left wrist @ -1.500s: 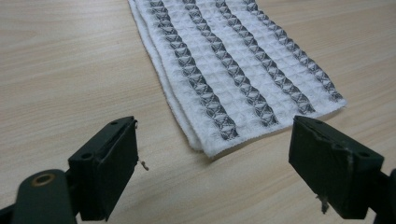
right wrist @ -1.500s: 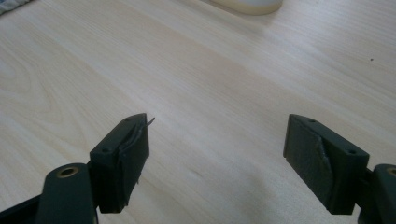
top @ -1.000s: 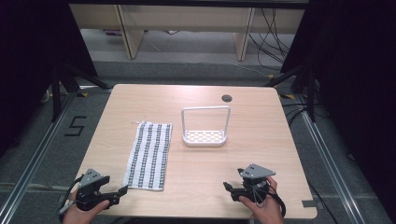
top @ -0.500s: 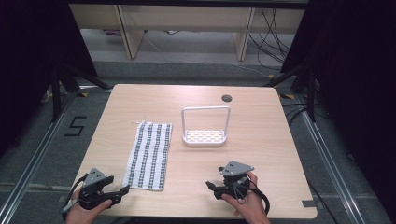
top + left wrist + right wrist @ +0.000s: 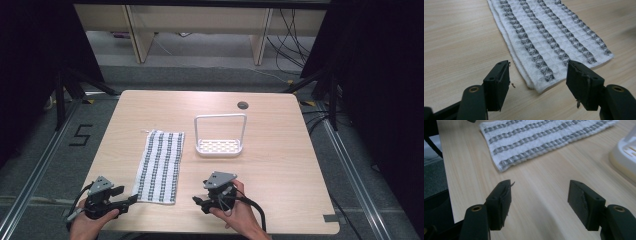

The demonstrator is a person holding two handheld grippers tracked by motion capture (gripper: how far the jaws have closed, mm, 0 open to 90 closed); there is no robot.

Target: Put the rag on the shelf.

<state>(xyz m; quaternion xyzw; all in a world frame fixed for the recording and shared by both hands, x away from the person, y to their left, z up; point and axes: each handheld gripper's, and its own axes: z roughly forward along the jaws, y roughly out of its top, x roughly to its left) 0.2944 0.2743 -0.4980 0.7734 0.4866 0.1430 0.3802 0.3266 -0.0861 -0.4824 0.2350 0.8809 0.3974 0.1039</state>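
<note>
A folded white towel with grey stripes [image 5: 161, 165] lies lengthwise on the left half of the table. My left gripper [image 5: 131, 200] rests at the front left and points at the towel's near left corner [image 5: 541, 86]. That corner lies just ahead of and between its open jaws, and the pads do not touch it. My right gripper [image 5: 198, 201] sits at the front middle, pointing left toward the towel [image 5: 541, 137], open with only bare wood between its pads. The jaws of both grippers have just been closing somewhat.
A white wire-handled rack [image 5: 220, 146] stands upright at the table's centre, and its edge shows at the right of the right gripper view [image 5: 626, 157]. A dark grommet [image 5: 242, 105] sits near the far edge. The table's front edge [image 5: 200, 233] is close under both hands.
My right gripper has slid left along the front of the table, from the front right toward the towel. The left gripper has stayed beside the towel's corner.
</note>
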